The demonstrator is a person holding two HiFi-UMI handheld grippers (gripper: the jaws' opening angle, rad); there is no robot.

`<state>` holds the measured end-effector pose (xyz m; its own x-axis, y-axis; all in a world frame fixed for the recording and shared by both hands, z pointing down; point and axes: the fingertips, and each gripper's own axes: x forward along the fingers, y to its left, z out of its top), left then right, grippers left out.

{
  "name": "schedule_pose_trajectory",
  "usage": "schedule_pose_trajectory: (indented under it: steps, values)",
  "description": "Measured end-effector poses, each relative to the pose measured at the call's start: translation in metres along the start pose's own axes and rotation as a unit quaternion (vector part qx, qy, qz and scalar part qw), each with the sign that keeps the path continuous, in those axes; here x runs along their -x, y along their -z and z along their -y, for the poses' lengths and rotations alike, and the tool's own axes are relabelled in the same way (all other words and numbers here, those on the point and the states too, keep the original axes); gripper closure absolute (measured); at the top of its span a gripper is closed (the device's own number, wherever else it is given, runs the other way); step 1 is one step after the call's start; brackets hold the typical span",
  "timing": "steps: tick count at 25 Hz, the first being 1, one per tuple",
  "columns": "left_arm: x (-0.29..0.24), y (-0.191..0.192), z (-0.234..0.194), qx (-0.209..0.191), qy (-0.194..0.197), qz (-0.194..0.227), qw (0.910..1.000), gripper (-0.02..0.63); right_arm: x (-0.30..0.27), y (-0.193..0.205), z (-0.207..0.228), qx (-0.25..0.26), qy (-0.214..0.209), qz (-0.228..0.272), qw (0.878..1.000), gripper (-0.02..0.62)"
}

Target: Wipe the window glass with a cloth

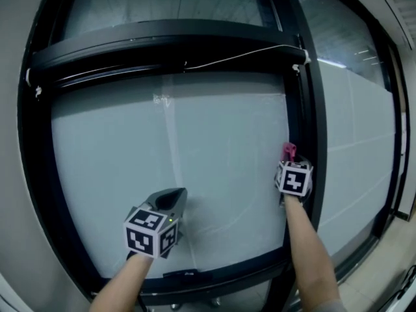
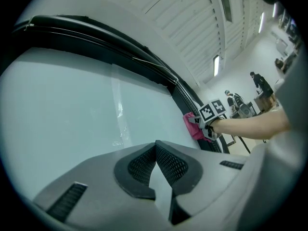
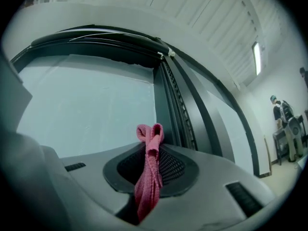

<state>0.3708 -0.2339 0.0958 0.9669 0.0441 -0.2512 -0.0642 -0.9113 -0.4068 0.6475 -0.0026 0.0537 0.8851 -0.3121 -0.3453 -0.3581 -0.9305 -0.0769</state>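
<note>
Cloth (image 3: 148, 177), pink, is clamped in the right gripper (image 3: 153, 150) at the window glass (image 1: 214, 142) beside the black frame (image 1: 303, 122); the left gripper (image 2: 156, 150) is closed on nothing.

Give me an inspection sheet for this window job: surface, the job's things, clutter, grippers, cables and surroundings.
Surface: window glass in a black frame; a pale vertical streak shows on it.
Job's things: pink cloth, at the pane's right edge.
Clutter: nothing seen.
Grippers: right gripper shut on the cloth; left gripper shut, its fingers together with nothing between them, low on the pane.
Cables: thin white cord along the frame's top bar.
Surroundings: ribbed ceiling with strip lights; people standing far off.
</note>
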Motion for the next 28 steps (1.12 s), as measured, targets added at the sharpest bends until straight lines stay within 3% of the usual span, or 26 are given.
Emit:
schedule_pose_trajectory:
  steps: [3,7,18,22,28]
  values:
    - [0.003,0.001,-0.004,0.004,-0.003,0.001,1.0000,0.603,0.002,-0.006,-0.010,-0.009,-0.027,0.007,1.000,0.551]
    - [0.010,-0.002,-0.013,0.008,-0.013,0.004,0.9999,0.603,0.011,-0.044,-0.042,0.009,-0.069,0.055,0.996,0.551]
    - [0.048,-0.009,-0.054,-0.001,-0.084,-0.003,0.9964,0.603,0.036,-0.135,-0.176,0.036,-0.194,0.116,0.973,0.551]
    - [0.064,-0.006,-0.068,-0.007,-0.106,-0.008,0.9943,0.603,0.051,-0.161,-0.230,0.050,-0.232,0.136,0.962,0.551]
    - [0.108,0.002,-0.100,0.002,-0.149,-0.013,0.9887,0.603,0.089,-0.189,-0.322,0.084,-0.302,0.165,0.935,0.551]
